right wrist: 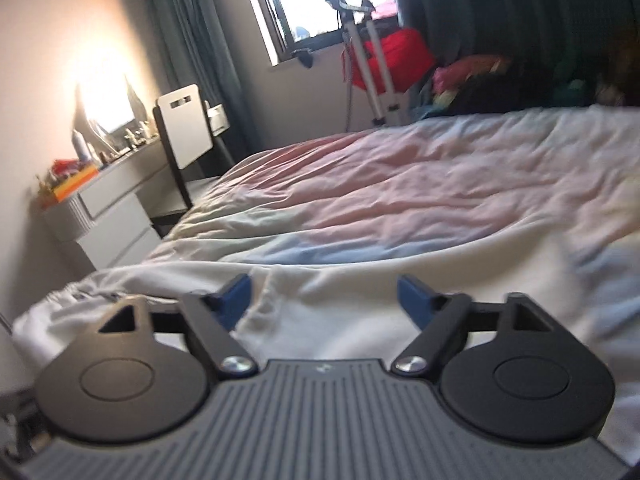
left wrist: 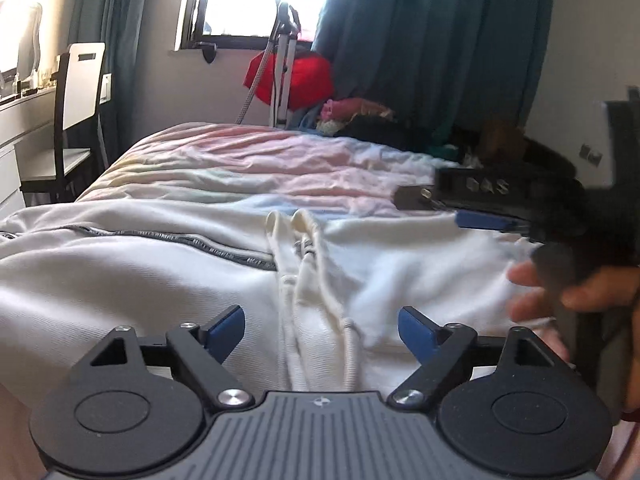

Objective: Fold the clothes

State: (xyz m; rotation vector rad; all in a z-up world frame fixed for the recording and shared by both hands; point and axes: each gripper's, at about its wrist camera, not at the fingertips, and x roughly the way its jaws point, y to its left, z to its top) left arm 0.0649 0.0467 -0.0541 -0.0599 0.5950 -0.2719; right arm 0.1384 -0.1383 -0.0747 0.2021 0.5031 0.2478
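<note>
A white zip-up garment with a grey zipper and white drawstrings lies spread on the bed. My left gripper is open just above it, fingers either side of the drawstrings. The right gripper shows in the left wrist view at the garment's far right edge, blurred, with the hand holding it. In the right wrist view my right gripper is open over the same white garment, holding nothing.
The bed has a rumpled pink and pale blue cover. A chair and a white dresser stand to the left. A pile of coloured clothes and a red item lie beyond the bed by the window.
</note>
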